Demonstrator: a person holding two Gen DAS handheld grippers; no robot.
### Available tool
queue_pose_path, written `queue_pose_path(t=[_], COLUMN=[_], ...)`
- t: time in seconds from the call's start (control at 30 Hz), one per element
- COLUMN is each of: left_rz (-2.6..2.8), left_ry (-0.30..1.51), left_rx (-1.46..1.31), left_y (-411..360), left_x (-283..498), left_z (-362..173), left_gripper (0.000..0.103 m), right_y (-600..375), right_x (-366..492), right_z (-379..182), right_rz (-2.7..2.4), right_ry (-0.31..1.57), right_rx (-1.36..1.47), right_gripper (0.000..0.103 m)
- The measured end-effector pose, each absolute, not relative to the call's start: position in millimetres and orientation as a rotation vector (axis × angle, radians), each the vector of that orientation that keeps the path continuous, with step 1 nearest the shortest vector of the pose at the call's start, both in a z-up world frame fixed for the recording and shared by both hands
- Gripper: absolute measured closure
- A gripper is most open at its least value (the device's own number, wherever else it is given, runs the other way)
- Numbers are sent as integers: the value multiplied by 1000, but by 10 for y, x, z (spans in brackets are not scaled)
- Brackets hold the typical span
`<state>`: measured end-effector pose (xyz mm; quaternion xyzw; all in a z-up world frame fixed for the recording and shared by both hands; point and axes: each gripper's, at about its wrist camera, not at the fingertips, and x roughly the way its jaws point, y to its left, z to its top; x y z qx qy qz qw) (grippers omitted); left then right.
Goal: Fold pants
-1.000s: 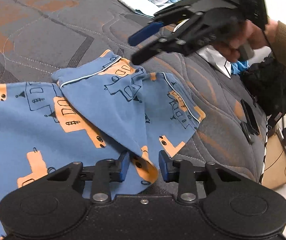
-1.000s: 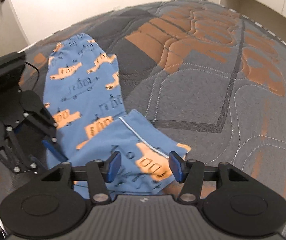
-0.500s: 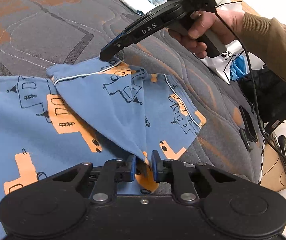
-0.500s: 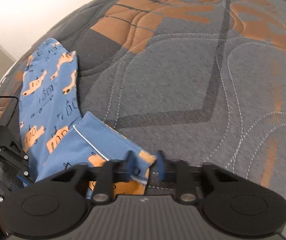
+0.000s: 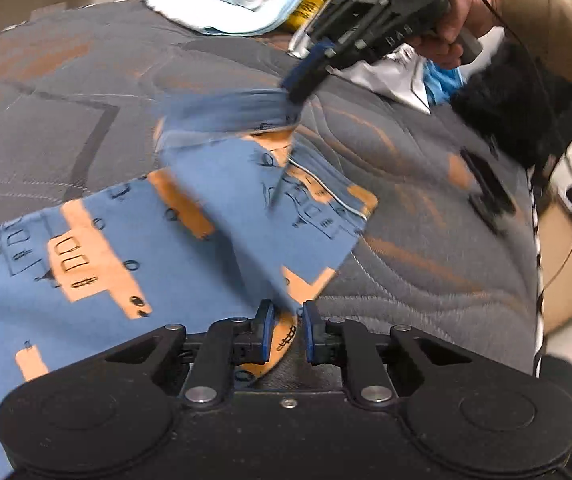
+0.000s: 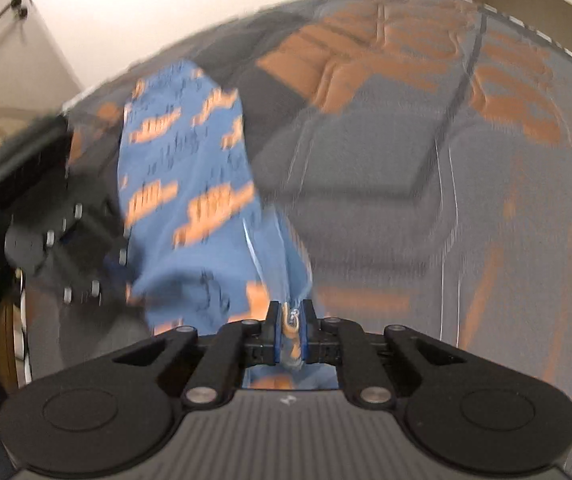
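Note:
Blue pants (image 5: 145, 248) printed with orange vehicles lie on a grey and orange quilted mattress (image 5: 426, 240). My left gripper (image 5: 288, 332) is shut on a folded corner of the cloth at the near edge. Further back, my right gripper (image 5: 298, 84) pinches another corner and holds it lifted off the mattress, so the cloth stretches up to it, blurred. In the right wrist view the right gripper (image 6: 290, 328) is shut on a bunched hem with white piping, and the pants (image 6: 189, 168) run away from it across the mattress (image 6: 406, 200).
A heap of white and pale blue cloth (image 5: 241, 4) and a silver bag (image 5: 390, 76) lie at the mattress's far edge. Small black items (image 5: 486, 196) rest near its right side, beside a cardboard box (image 5: 566, 264). A door (image 6: 9, 8) stands beyond the bed.
Both grippers closed on corners of the pants. The right one came down onto the far corner, gripped it and has since lifted it; the left shifted a little sideways with its corner.

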<state>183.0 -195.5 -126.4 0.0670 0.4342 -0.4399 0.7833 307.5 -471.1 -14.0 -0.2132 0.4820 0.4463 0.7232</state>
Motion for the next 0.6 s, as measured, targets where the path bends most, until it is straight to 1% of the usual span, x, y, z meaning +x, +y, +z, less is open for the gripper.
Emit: queue_pose_path(t=[0.07, 0.17, 0.33, 0.43, 0.6], left_rz=[-956, -956, -950, -960, -982], left_ry=[949, 956, 966, 956, 947], left_rx=[151, 163, 162, 150, 110], left_y=[-2001, -2049, -2135, -2205, -2437], left_x=[1814, 1799, 1809, 1821, 1863], left_z=[-1289, -1297, -1284, -1238, -1201], left_gripper=[88, 87, 87, 83, 83], right_y=[-4760, -4893, -4953, -4995, -5004], right_x=[3018, 2881, 2775, 2746, 2770], right_z=[-199, -437, -630, -575, -389], right_rz=[972, 917, 869, 844, 805], right_ry=[1078, 1095, 1076, 1023, 950], right_rx=[-477, -446, -420, -439, -515], right_gripper=[94, 94, 94, 94, 96])
